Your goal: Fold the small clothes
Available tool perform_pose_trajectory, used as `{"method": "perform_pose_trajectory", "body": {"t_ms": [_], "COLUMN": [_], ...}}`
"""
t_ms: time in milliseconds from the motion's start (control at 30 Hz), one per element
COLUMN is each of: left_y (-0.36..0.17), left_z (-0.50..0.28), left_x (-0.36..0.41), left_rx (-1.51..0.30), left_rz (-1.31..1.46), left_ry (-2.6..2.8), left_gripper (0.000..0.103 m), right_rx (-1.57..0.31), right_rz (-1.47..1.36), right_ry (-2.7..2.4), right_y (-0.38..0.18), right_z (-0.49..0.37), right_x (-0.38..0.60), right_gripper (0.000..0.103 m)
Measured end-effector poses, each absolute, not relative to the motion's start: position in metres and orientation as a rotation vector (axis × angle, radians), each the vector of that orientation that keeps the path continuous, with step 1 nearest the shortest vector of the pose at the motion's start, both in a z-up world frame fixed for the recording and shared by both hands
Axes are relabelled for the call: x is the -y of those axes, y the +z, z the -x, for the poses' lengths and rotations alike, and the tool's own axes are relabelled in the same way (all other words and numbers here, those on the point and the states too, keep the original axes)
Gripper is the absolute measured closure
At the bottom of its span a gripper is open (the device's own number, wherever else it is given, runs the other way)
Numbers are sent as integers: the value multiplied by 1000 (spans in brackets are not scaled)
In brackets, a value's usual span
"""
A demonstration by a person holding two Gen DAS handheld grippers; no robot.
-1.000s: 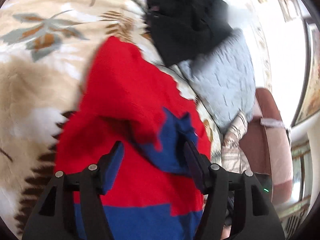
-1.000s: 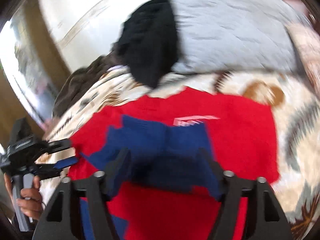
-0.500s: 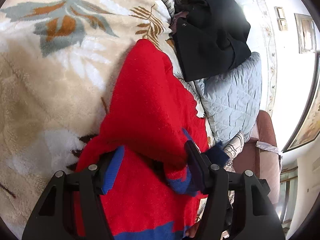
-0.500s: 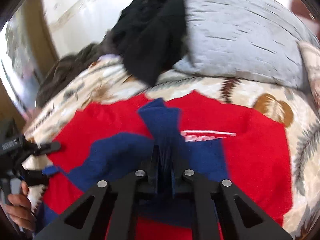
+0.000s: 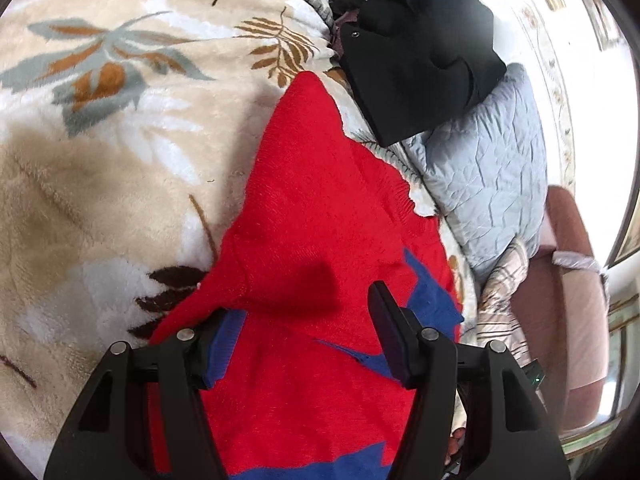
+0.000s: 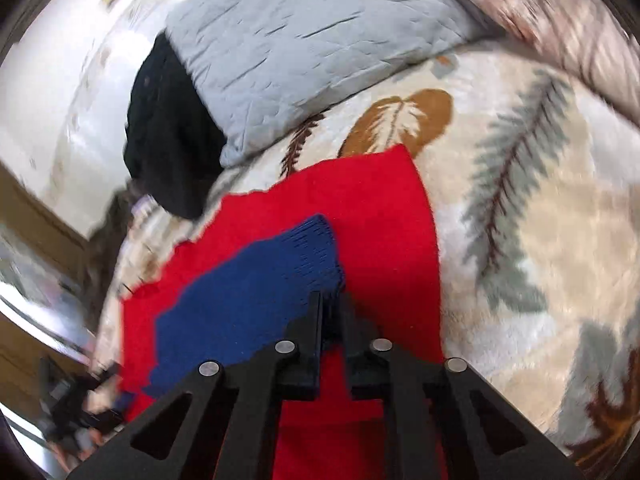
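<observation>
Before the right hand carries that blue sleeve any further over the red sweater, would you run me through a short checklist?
1. Right gripper holds the blue sleeve: ok, the knit is pinched between nearly closed jaws, which are easing open slightly.
2. Left gripper grips the red sweater: cannot tell; jaws stand apart, blue cuff lies by one finger.
3. Sweater body lies flat on the leaf-print blanket: ok.
4. Black garment clear of the sweater: ok, it lies apart.
5. Grey pillow clear of the fold path: ok.

Both wrist views look steeply down, close over the same red sweater
</observation>
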State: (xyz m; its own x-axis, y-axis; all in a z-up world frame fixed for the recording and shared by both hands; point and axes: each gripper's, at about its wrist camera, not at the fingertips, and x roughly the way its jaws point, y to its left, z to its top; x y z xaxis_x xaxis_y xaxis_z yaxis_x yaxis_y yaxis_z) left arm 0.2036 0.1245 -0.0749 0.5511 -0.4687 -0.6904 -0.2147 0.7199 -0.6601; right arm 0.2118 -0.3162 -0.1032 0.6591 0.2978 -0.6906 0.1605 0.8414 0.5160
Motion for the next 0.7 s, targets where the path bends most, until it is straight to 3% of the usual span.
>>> {"method": "perform_pose_trajectory", "body": {"t_ms": [67, 100, 167, 200, 233, 267, 300, 467, 633, 667, 700], "left_y": [-74, -74, -73, -73, -72, -71, -71, -72, -69, -68, -65], "left_z": [-204, -203, -204, -203, -203, -203, -203, -205, -205, -203, -201], "left_x": [-123, -122, -120, -120, -119, -119, -119, -118, -108, -106, -103], "left_rx": [-999, -997, -993, -992, -989, -988, -988, -995, -1010, -1014, -1016], "left_rz": [762, 755, 740, 736, 733, 729, 726, 718, 649, 636, 627], "left_ry": [-163, -160, -156, -156, -158, -161, -163, -164, -168, -169, -183], "left_gripper": [42, 42, 42, 42, 42, 42, 42, 42, 42, 42, 42], "right_rx": [-829, -823, -857, -882, -903, -911, -904, -766, -935, -917, -896], "right_rz": [-690, -725, -723, -689, -645, -588, -541, -490, -448, -449, -455], "right_ry": [93, 92, 91, 85, 102, 122, 137, 138, 43, 32, 16], "right_y": [-103, -104, -106, -106, -104, -99, -93, -66, -109, -105, -97], "right_z": [-213, -217, -230, -237, -243, -247, -246, -229, -231, -227, -222], "right_x": [326, 329, 326, 322, 316, 309, 304, 308, 320, 321, 321], "right_gripper": [73, 57, 53, 54, 63, 74, 95, 97, 97, 96, 87]}}
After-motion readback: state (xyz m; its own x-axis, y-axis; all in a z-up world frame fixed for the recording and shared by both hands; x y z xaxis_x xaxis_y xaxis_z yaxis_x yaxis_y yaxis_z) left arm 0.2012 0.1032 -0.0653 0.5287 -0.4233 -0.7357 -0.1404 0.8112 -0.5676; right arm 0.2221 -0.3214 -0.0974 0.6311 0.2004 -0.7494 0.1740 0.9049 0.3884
